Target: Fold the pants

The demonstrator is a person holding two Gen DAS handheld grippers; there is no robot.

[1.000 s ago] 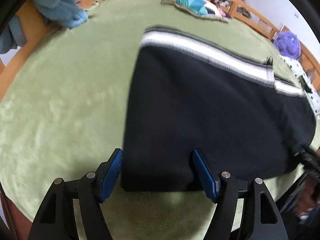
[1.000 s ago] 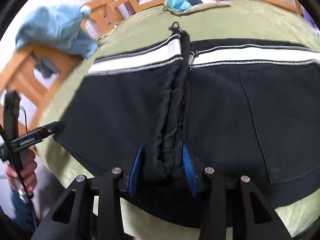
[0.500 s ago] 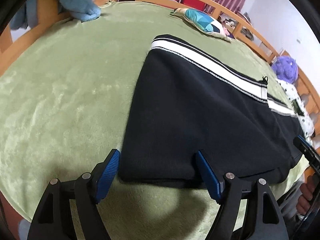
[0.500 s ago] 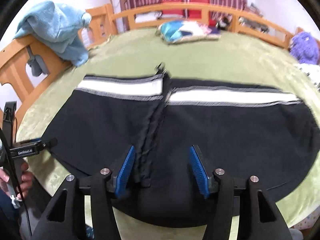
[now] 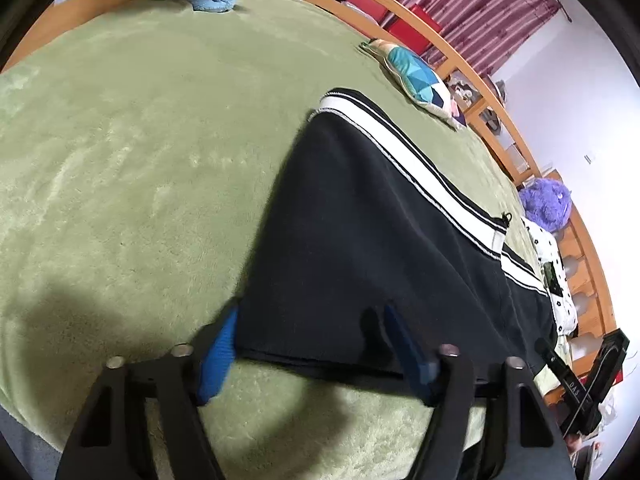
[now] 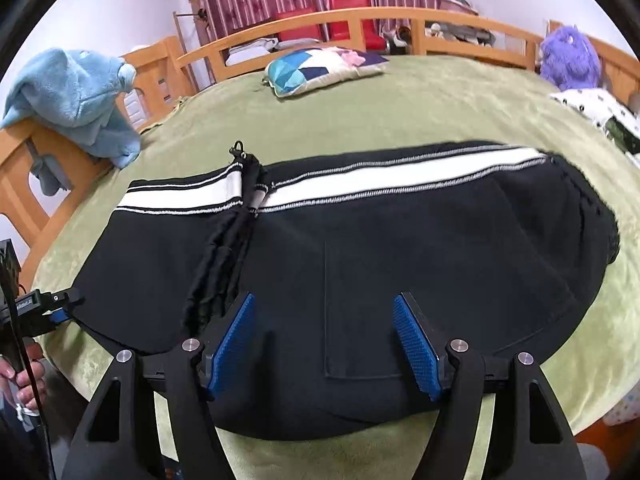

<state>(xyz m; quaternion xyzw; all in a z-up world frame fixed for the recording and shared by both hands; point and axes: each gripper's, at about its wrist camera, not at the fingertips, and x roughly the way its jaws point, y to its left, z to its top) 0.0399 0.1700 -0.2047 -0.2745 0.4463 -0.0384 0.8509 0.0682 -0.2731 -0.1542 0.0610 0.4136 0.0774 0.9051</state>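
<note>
Black pants (image 6: 380, 256) with a white side stripe lie flat on the green blanket (image 6: 420, 108), a bunched black fold running down left of centre. My right gripper (image 6: 324, 340) is open and empty, low over the near edge by a patch pocket. My left gripper (image 5: 310, 346) is open at the pants' left hem (image 5: 320, 360), fingers either side of the cloth edge. The pants also show in the left wrist view (image 5: 380, 240). The left gripper shows at the left edge of the right wrist view (image 6: 48, 308).
A patchwork pillow (image 6: 320, 68) lies at the far side. A blue towel (image 6: 76, 100) hangs on the wooden bed rail (image 6: 360, 20) at left. A purple plush (image 6: 568, 56) and a spotted cloth (image 6: 600, 108) sit at far right.
My right gripper let go of the bunched fold, opened and drew back to the right. My left gripper stayed open at the hem while its view tilted.
</note>
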